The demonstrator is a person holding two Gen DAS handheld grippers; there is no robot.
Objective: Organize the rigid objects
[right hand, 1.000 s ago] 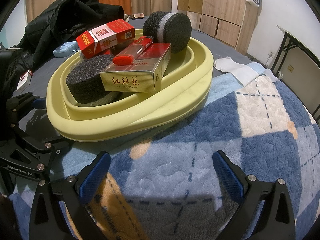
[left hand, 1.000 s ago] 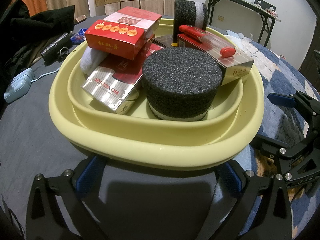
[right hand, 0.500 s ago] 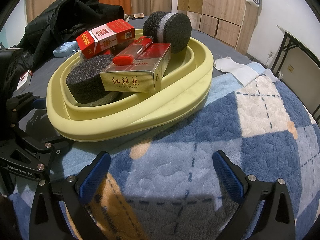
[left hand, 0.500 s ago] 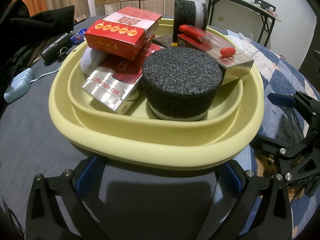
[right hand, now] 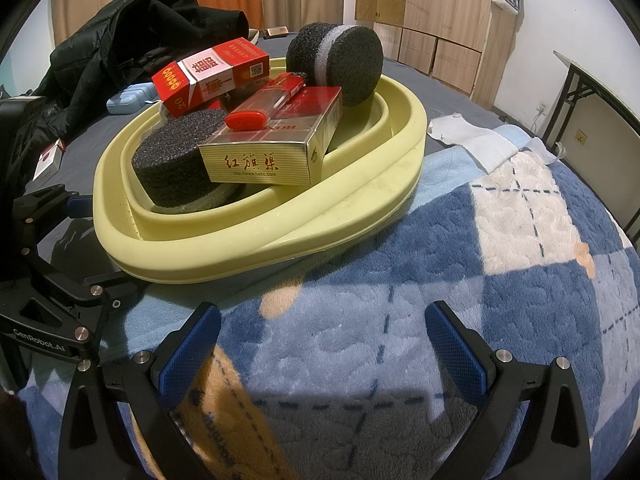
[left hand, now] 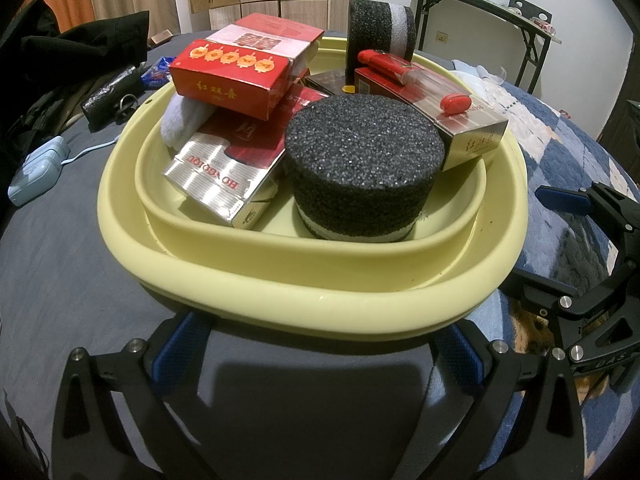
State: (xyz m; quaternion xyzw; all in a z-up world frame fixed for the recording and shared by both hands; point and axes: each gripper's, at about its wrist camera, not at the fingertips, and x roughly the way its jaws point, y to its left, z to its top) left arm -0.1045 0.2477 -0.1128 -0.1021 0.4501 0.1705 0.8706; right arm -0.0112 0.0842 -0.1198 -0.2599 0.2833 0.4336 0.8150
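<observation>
nothing is changing across the last second; both views are matching the earlier ones, no item moving, so the task is looking paused or close to done, as a judgement; left gripper (left hand: 316,354) is sitting nearest with its fingers spread wide and released, tips tucked just under the near rim of the yellow basin (left hand: 320,300), grasping nothing; right gripper (right hand: 320,344) is likewise spread and empty, hovering over the blue plaid blanket (right hand: 500,280) beside the basin's side;

the basin is holding all the task's things; nearest is a black foam disc (left hand: 364,160) lying flat on the floor of the basin; beside it a silver and red carton (left hand: 224,176) is lying tilted; a red box (left hand: 240,68) is resting on top of that carton and on a white cloth (left hand: 184,124); on the other side a gold-ended carton (right hand: 272,148) is leaning on the rim, with a red lighter (right hand: 268,100) lying on top; farthest, a second foam disc (left hand: 380,28) is standing on edge;

beyond, a black jacket (right hand: 132,36) is lying on the bed.
</observation>
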